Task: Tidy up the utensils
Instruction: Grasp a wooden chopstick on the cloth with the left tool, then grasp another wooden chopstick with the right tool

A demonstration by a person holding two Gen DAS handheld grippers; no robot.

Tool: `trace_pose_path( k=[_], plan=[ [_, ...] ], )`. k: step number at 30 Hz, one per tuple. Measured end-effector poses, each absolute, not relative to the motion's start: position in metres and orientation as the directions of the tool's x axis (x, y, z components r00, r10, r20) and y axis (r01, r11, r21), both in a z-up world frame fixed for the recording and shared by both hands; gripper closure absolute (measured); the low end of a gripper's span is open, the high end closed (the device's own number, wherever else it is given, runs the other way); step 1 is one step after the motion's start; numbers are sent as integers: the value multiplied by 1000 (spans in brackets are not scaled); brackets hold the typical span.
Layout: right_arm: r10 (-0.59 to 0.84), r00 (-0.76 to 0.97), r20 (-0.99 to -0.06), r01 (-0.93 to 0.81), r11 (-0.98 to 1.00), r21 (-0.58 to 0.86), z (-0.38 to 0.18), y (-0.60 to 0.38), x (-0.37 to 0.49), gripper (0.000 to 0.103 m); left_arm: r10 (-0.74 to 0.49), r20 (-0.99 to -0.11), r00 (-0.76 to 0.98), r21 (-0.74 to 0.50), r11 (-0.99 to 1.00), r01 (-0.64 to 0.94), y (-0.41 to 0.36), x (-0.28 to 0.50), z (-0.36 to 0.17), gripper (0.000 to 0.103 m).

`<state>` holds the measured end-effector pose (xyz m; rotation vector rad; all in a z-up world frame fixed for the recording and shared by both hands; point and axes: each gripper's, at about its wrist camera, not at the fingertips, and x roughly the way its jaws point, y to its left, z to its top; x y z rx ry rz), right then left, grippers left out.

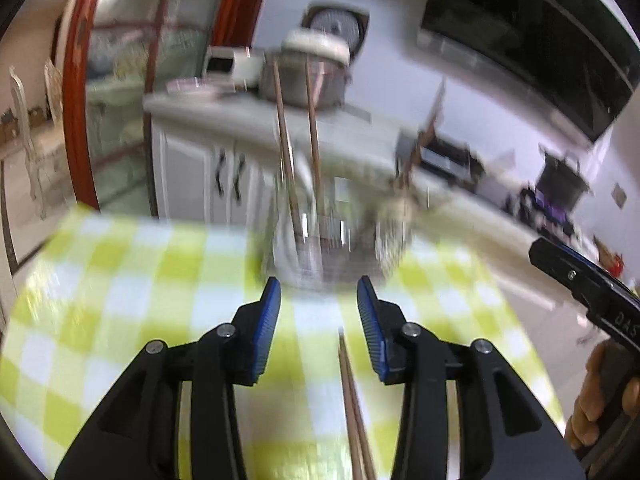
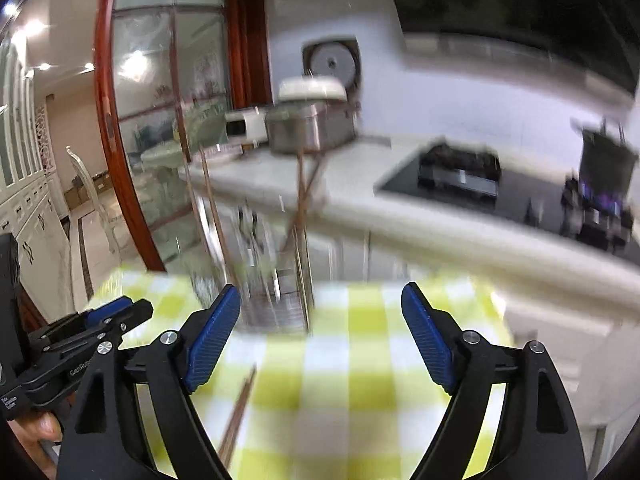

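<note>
Kitchen stretching behind, blurred: white cabinets [image 1: 208, 176] under a pale counter [image 1: 248, 114], a steel pot [image 2: 310, 128] with a cream lid [image 1: 316, 46] at the far wall, a dark stove [image 2: 460, 172] further right.

Bench [image 1: 120, 264] lying near under a green-and-white checked cloth. At its far edge, a clear holder [image 1: 316, 240] standing upright, smeared by motion, with two chopsticks [image 1: 298, 136] rising out of it and leaning slightly apart. Just right of the holder, another blurred container [image 1: 394, 232] with sticks [image 1: 420, 148] poking up and tilting right; contents too smeared to name.

Left gripper [image 1: 319, 304] hovering above the cloth, blue fingers [image 1: 269, 320] spread apart and gripping nothing, pointing toward the holder and sitting just short of it. Between and below those fingers, a loose pair [image 1: 354, 412] of chopsticks lying flat on the cloth, running from near toward the holder, touching neither finger.

Right gripper [image 2: 321, 312] hanging over the right part of the bench, fingers [image 2: 428, 344] wide apart and empty, the holder showing past the left finger. Same loose pair lying on the cloth beside and below that left finger, apart from it.

Each gripper appearing at the edge of the other's view, with part of a hand [image 1: 600, 396] wrapped round the handle.
</note>
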<state>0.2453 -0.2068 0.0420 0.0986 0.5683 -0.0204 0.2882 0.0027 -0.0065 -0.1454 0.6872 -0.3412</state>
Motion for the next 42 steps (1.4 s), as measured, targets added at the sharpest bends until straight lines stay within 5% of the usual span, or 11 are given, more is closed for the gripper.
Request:
trace_pose_path(
  k=[11,27,35,42],
  plan=[
    [3,686,-728,80,994,79,-62,-222,203,21,-368,-741,561,-224,924,311,-21,255,-85,79],
    [17,664,-748,75,993,90,-77,-230,198,21,-281,-810,515,-114,936,332,-54,256,-106,84],
    [12,653,-757,86,992,89,-79,-230,200,20,-159,-821,548,45,939,341,-77,253,-106,90],
    [6,647,-763,69,995,66,-78,-220,203,20,-151,-823,548,25,954,300,-56,260,-106,96]
  ],
)
